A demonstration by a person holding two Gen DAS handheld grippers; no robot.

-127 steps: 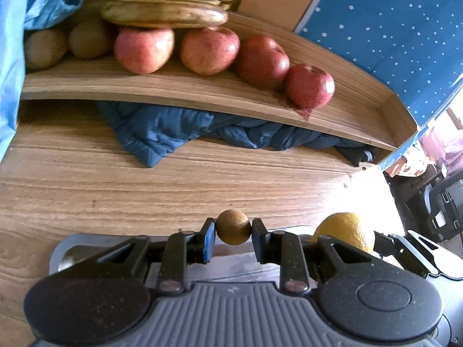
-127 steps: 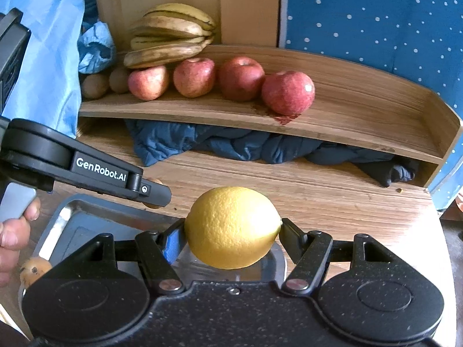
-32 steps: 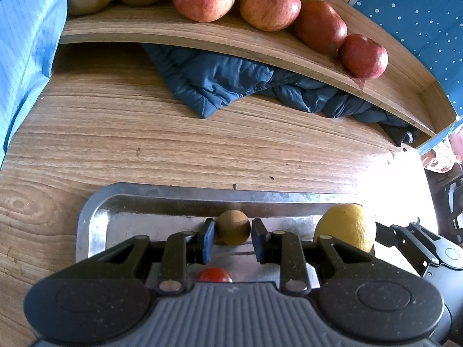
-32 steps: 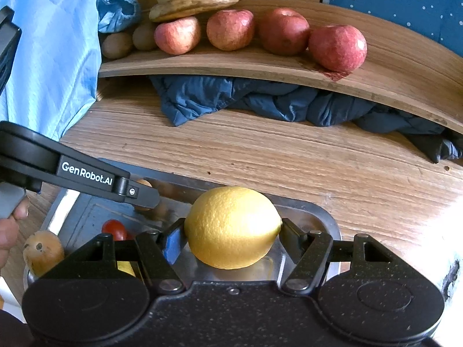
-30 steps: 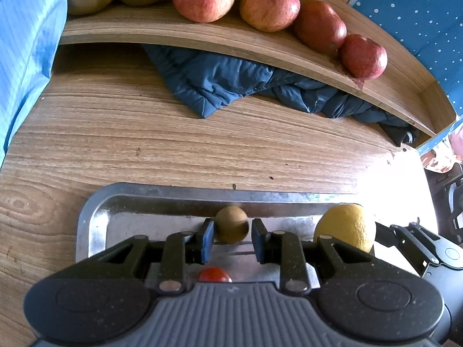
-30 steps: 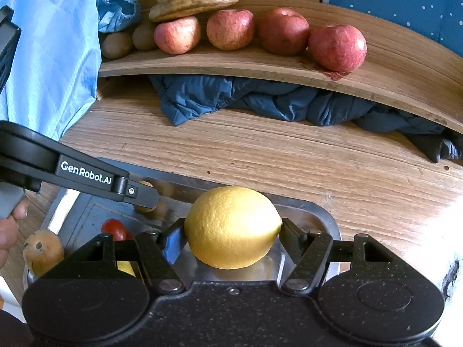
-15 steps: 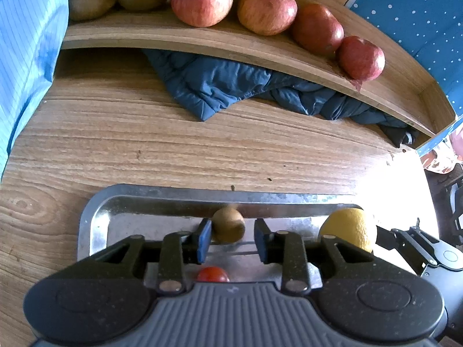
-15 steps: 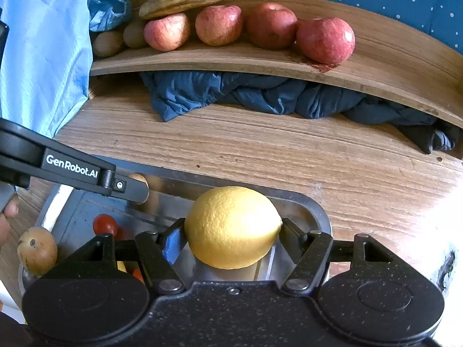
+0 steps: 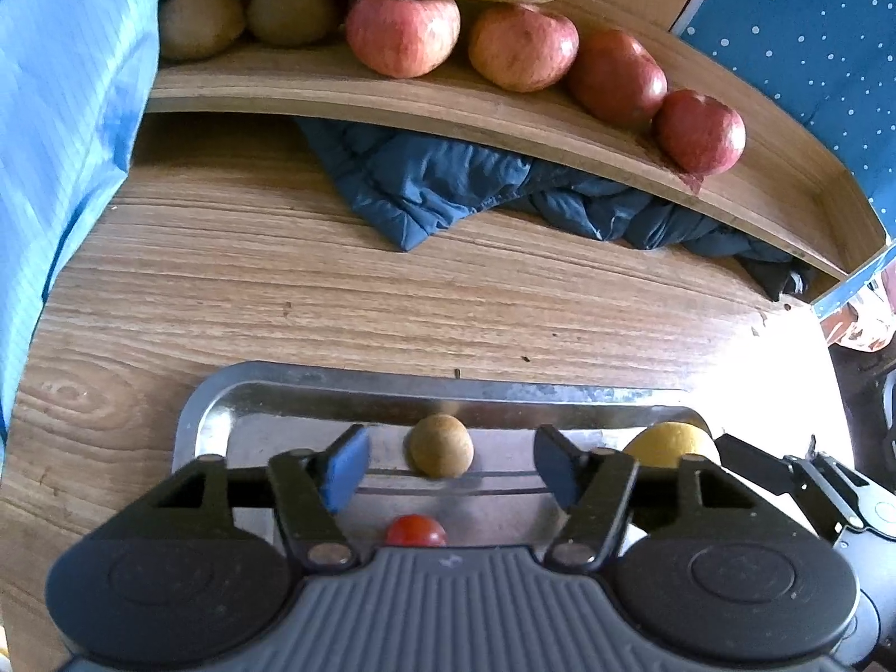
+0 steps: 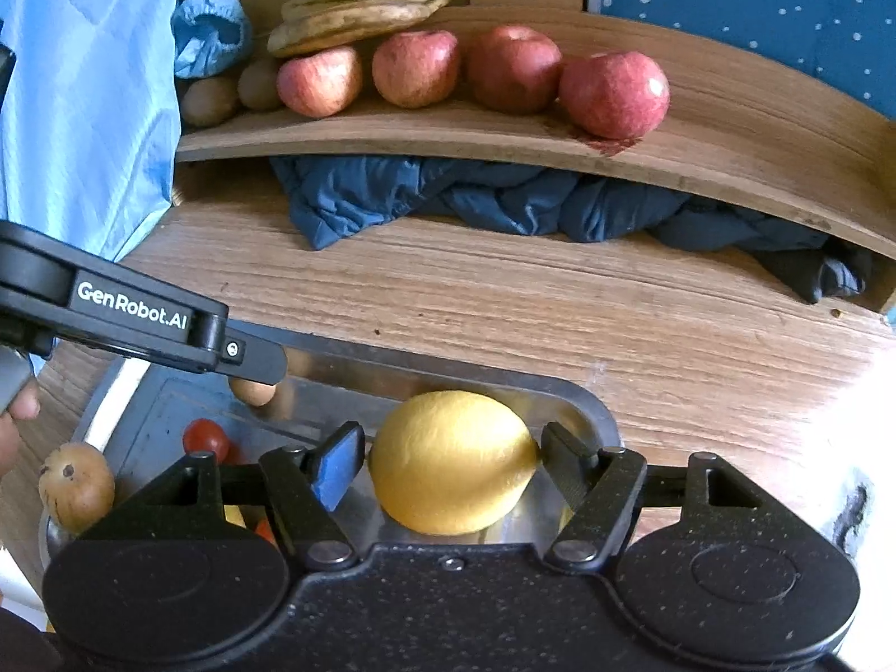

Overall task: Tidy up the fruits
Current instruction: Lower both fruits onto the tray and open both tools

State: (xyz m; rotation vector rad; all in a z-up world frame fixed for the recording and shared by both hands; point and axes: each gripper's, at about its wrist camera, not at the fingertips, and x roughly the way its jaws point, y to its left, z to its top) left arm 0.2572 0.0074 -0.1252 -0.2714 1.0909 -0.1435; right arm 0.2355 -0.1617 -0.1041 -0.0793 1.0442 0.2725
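Observation:
A steel tray (image 9: 336,386) lies on the wooden table. My left gripper (image 9: 451,467) is open, its blue pads wide apart, with a small brown round fruit (image 9: 439,444) resting on the tray between them, untouched. A cherry tomato (image 9: 415,530) lies just behind it. My right gripper (image 10: 448,465) is open around a yellow lemon (image 10: 451,462) that sits on the tray (image 10: 582,397); a gap shows at the left pad. The lemon also shows in the left wrist view (image 9: 669,442). The left gripper's finger (image 10: 168,325) shows at the left of the right wrist view.
A curved wooden shelf (image 10: 728,129) at the back holds several red apples (image 10: 613,92), kiwis (image 10: 210,101) and bananas (image 10: 364,5). A dark blue cloth (image 10: 476,201) lies under it. A brown fruit (image 10: 75,484) and a tomato (image 10: 204,439) lie at the tray's left end. Light blue fabric (image 10: 84,101) hangs at left.
Both grippers came down over the tray and opened. The left let go of the small brown fruit, now on the tray. The right opened off the lemon, which rests on the tray.

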